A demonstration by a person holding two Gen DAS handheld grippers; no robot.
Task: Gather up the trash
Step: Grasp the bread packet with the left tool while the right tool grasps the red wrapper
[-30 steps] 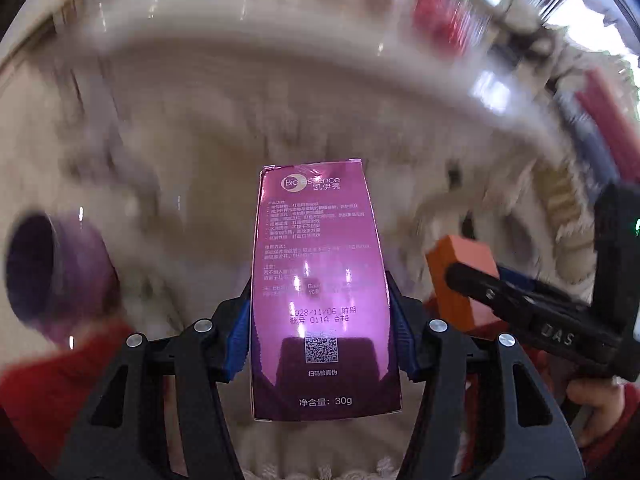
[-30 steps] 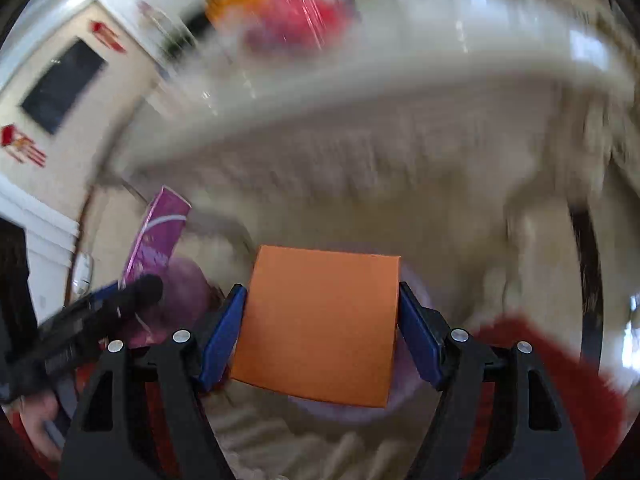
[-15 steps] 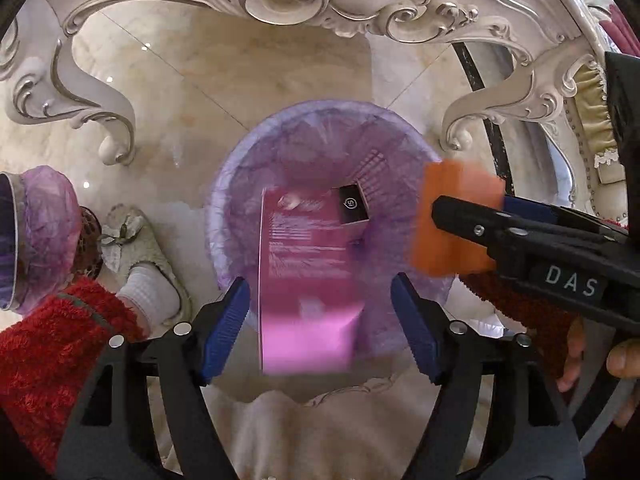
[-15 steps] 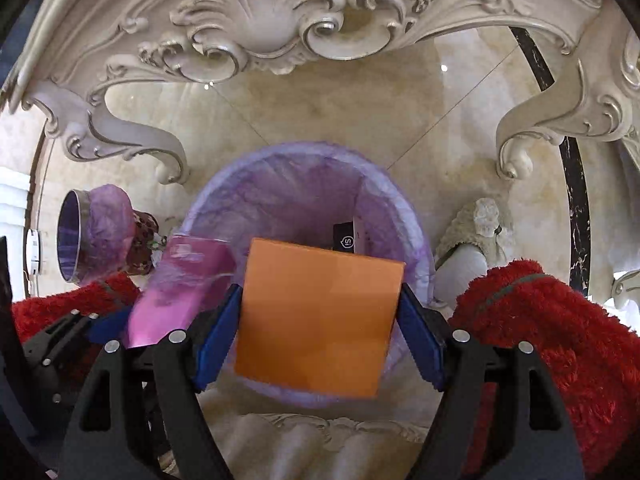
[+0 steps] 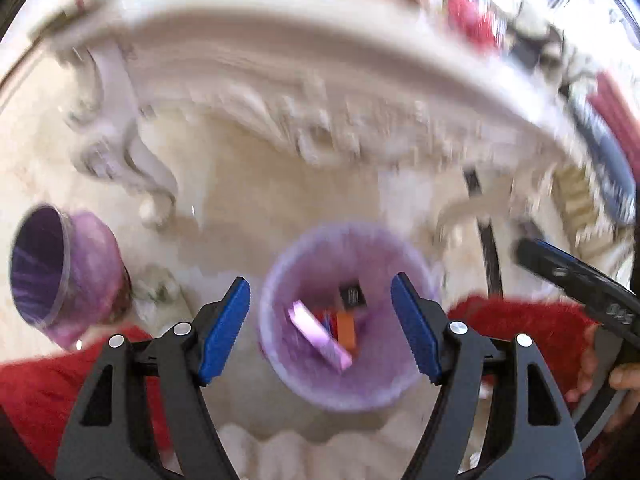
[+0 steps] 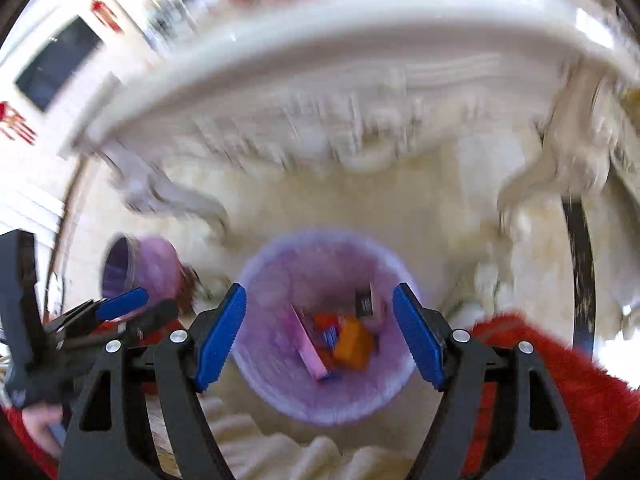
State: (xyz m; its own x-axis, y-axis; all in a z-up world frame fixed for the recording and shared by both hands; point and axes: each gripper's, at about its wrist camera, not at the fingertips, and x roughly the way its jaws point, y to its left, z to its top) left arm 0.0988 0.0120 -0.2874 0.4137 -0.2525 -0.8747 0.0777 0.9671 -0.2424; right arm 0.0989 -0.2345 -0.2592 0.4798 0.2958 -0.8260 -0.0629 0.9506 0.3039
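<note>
A purple-lined waste bin [image 5: 280, 376] [image 6: 260, 372] stands on the floor below both grippers. Inside it lie the pink box [image 5: 320, 338] [image 6: 309, 347], the orange box [image 5: 346, 330] [image 6: 352, 344] and a small black box [image 5: 352, 295] [image 6: 365, 303]. My left gripper [image 5: 320, 326] hangs open above the bin with nothing between its blue pads. My right gripper [image 6: 320, 332] is open and bare too, also over the bin. Each gripper shows at the edge of the other's view: the right gripper [image 5: 576, 280], the left gripper [image 6: 116, 316]. Both views are blurred by motion.
An ornate white carved table [image 5: 320, 92] [image 6: 320, 92] arches over the tiled floor behind the bin. A second purple-lined bin [image 5: 60, 272] [image 6: 136, 272] stands to the left. Red fuzzy sleeves [image 5: 36, 396] [image 6: 560, 380] flank the bin. A hand [image 5: 624, 380] holds the right gripper's handle.
Both boxes have left the grippers and dropped into the bin. Both grippers rose and tilted upward, so the bin looks smaller and the table edge fills the top.
</note>
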